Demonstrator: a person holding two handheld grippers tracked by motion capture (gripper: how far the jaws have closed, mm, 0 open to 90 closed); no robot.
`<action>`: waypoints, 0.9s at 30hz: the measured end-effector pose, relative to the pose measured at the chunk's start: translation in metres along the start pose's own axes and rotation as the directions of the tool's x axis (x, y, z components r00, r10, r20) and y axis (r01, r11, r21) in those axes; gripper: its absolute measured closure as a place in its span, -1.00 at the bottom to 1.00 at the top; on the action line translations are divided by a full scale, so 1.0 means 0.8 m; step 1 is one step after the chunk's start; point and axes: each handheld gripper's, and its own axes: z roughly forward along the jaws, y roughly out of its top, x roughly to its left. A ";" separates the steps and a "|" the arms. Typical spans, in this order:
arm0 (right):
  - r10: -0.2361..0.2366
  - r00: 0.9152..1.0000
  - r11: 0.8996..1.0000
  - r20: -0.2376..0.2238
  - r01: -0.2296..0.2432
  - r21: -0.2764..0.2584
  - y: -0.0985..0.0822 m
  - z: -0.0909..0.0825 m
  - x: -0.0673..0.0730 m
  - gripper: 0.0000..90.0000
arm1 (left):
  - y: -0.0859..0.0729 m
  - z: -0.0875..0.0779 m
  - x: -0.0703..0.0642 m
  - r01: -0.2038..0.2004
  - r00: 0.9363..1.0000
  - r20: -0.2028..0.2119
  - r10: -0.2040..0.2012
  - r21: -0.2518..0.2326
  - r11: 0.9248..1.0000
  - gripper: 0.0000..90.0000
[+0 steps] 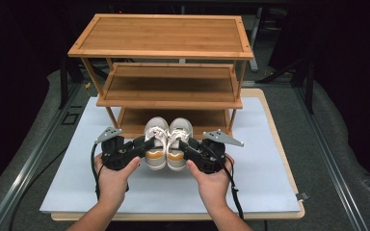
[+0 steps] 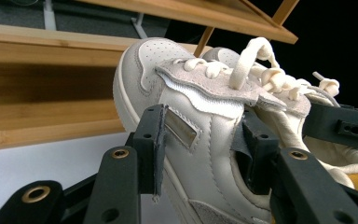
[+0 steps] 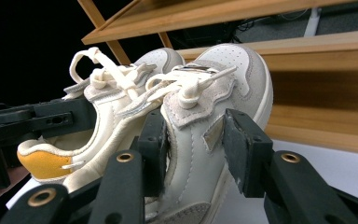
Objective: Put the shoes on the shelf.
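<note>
Two cream sneakers with orange heels sit side by side just in front of the wooden rack's bottom shelf [image 1: 173, 119], toes pointing at it. My left gripper [image 1: 147, 143] is shut on the left sneaker [image 1: 156, 142], its jaws clamping the outer wall of that left sneaker [image 2: 200, 126]. My right gripper [image 1: 185, 145] is shut on the right sneaker [image 1: 178, 142], with the jaws pinching the side wall of the right sneaker [image 3: 200, 126]. From the left gripper [image 2: 200, 156] I see the other jaw at far right; from the right gripper [image 3: 196, 149] I see the left sneaker [image 3: 98, 126].
A three-tier bamboo shoe rack [image 1: 164, 38] stands at the back of the white board [image 1: 260, 159]. Its middle shelf [image 1: 168, 89] and top shelf are bare. A grey cloth covers the table around the board, with a metal rail [image 1: 33, 159] along the left.
</note>
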 end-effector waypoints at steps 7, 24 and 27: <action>-0.014 1.000 1.000 0.005 0.014 -0.013 0.013 -0.004 0.007 0.35 | 0.012 -0.006 -0.003 -0.007 1.000 0.002 0.007 -0.015 1.000 0.29; -0.008 1.000 0.999 -0.001 0.008 -0.033 0.036 -0.010 0.010 0.35 | 0.039 -0.007 -0.012 -0.026 1.000 0.002 0.026 -0.016 1.000 0.29; -0.012 1.000 0.999 0.000 0.012 -0.036 0.039 -0.010 0.009 0.35 | 0.042 -0.006 -0.012 -0.026 1.000 0.002 0.026 -0.018 0.999 0.29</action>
